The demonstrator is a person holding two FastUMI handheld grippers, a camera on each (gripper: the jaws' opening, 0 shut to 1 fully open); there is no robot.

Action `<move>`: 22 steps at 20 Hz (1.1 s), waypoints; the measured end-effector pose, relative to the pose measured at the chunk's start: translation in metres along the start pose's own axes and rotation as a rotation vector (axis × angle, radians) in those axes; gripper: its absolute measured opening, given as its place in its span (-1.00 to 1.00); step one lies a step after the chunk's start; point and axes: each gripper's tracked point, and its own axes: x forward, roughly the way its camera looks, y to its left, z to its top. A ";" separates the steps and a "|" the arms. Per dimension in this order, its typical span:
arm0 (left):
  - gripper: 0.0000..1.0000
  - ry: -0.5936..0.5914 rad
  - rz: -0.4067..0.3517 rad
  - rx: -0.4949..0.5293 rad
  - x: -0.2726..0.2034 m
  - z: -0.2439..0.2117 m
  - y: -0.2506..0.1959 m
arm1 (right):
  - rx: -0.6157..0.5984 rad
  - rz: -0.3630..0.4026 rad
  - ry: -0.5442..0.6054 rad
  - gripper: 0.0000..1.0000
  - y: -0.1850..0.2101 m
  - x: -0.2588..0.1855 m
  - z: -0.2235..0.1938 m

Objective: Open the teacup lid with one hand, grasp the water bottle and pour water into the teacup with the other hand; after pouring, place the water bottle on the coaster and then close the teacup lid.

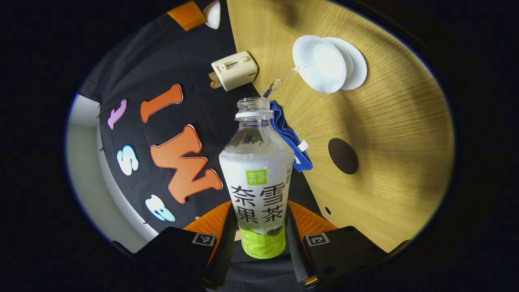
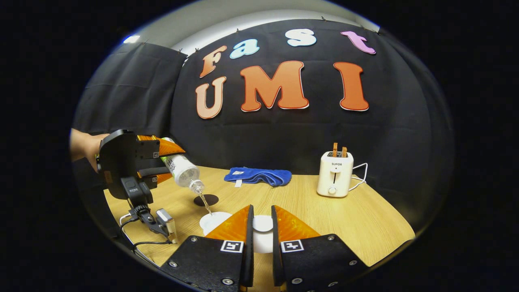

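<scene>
My left gripper [image 1: 261,227] is shut on the clear water bottle [image 1: 258,178], which has a white and green label and no cap. The bottle is tipped over, and a thin stream of water [image 1: 284,78] runs from its mouth into the white teacup [image 1: 320,65]. In the right gripper view the left gripper [image 2: 166,162] holds the tilted bottle [image 2: 180,168] above the teacup [image 2: 213,221]. My right gripper [image 2: 261,215] is shut on the white teacup lid [image 2: 262,224], held just right of the cup. The dark round coaster [image 1: 343,155] [image 2: 206,199] lies bare on the table behind the cup.
A folded blue cloth [image 2: 258,176] lies at the back of the wooden table [image 2: 365,219]. A white toaster [image 2: 335,174] stands at the back right with its cord. A hand [image 2: 83,148] holds the left gripper, and cables hang below it at the table's left edge.
</scene>
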 end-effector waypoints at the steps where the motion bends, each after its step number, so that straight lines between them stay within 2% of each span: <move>1: 0.28 -0.001 0.002 0.008 0.001 0.001 0.002 | 0.002 -0.004 -0.002 -0.62 -0.001 -0.001 0.000; 14: 0.31 0.006 0.045 0.096 0.001 -0.007 0.033 | 0.018 -0.020 -0.015 -0.62 -0.012 -0.006 0.006; 22: 0.31 -0.040 0.026 0.152 0.004 0.011 0.012 | 0.018 -0.009 -0.016 -0.62 -0.007 -0.005 0.004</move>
